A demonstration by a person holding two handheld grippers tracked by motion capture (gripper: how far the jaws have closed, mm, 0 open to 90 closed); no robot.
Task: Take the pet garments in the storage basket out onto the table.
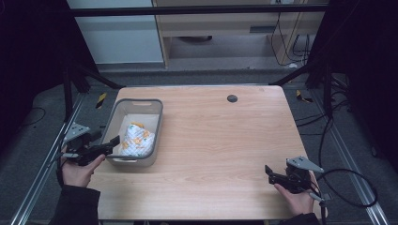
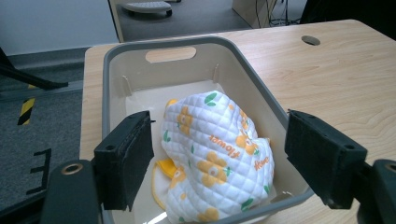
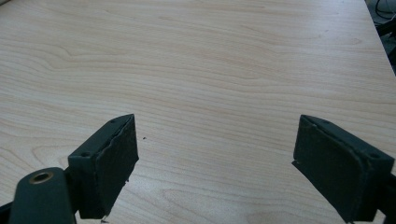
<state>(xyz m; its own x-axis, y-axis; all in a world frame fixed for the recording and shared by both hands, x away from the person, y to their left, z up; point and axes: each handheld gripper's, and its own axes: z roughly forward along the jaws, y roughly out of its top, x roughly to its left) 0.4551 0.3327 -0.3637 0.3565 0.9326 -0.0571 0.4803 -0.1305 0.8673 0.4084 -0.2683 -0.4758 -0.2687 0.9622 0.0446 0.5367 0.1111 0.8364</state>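
Observation:
A grey plastic bin (image 1: 141,102) stands at the table's left side, and a white quilted cloth with orange flowers (image 1: 136,138) lies crumpled inside it. My left gripper (image 1: 111,143) hovers at the bin's near left corner, held in a hand. In the left gripper view its jaws (image 2: 219,119) stand wide open above the near rim, apart from the cloth (image 2: 215,154), with the bin's wall (image 2: 107,84) beyond. My right gripper (image 1: 268,171) rests low at the table's near right, open. Between its jaws (image 3: 215,121) there is bare wood.
The wooden table (image 1: 216,140) has a dark round cable hole (image 1: 232,98) near its far edge. Metal frame rails run along both sides. A cable (image 1: 347,187) loops off the right edge. Cabinets and floor lie beyond the table.

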